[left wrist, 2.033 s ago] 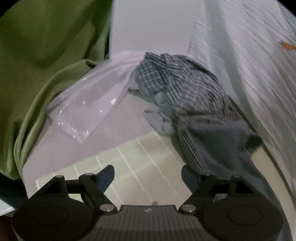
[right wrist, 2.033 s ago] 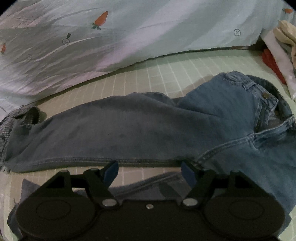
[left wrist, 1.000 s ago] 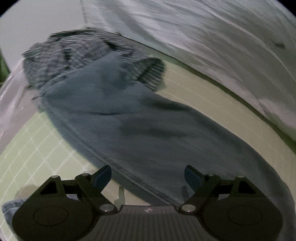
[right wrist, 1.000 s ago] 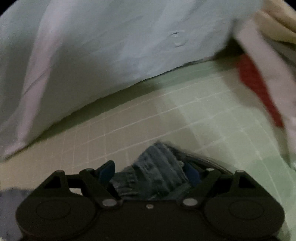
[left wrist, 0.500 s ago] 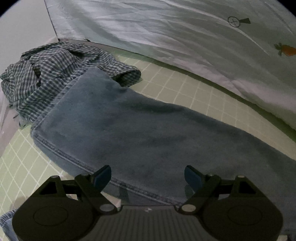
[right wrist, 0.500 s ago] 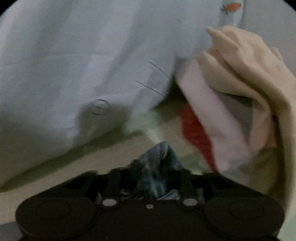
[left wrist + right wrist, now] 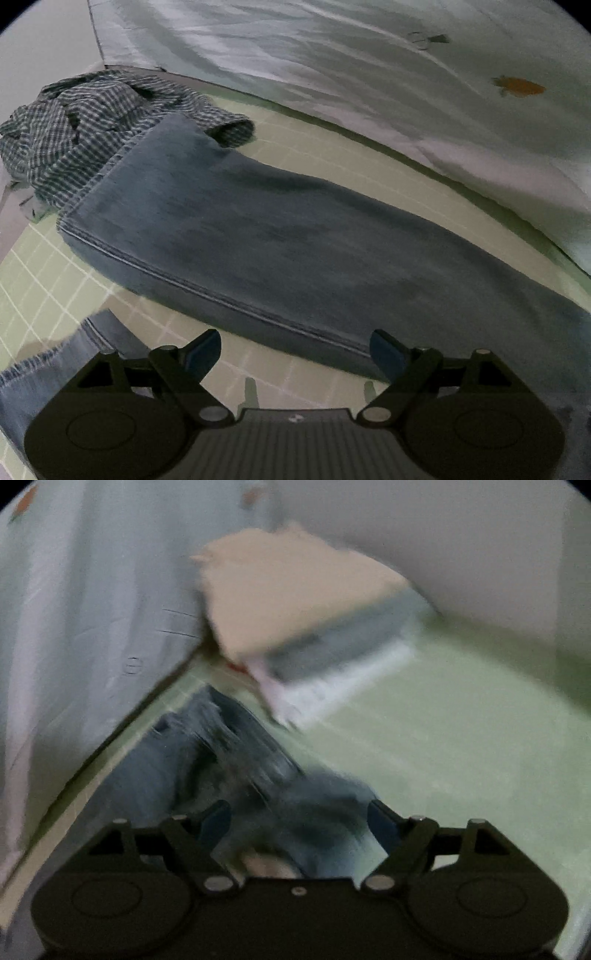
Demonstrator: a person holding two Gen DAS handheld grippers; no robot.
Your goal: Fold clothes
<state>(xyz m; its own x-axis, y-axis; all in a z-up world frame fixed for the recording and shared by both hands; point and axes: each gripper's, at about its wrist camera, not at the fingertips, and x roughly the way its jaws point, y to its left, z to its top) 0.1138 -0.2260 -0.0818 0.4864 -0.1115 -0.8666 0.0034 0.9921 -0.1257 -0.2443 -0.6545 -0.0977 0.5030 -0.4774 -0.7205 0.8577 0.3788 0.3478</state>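
Observation:
Blue jeans lie on a green gridded mat (image 7: 37,280). One leg (image 7: 295,240) stretches flat across the left wrist view, and the frayed hem of the other leg (image 7: 44,373) shows at lower left. My left gripper (image 7: 295,350) hovers open over the leg's near seam with nothing between its fingers. In the blurred right wrist view, the bunched waist end of the jeans (image 7: 229,760) lies in front of and between the jaws of my right gripper (image 7: 299,821). Those jaws are opening and stand wide, with the pads off the denim.
A crumpled checked shirt (image 7: 85,125) sits at the leg's far end. A pale carrot-print sheet (image 7: 406,92) borders the mat along the back. A stack of folded clothes topped in beige (image 7: 295,598) sits against the wall (image 7: 443,535), just beyond the waist end.
My right gripper shut on the denim, swung fast to the right toward the folded stack, then spread its jaws wide. The left gripper drifted back a little, bringing the frayed hem into view.

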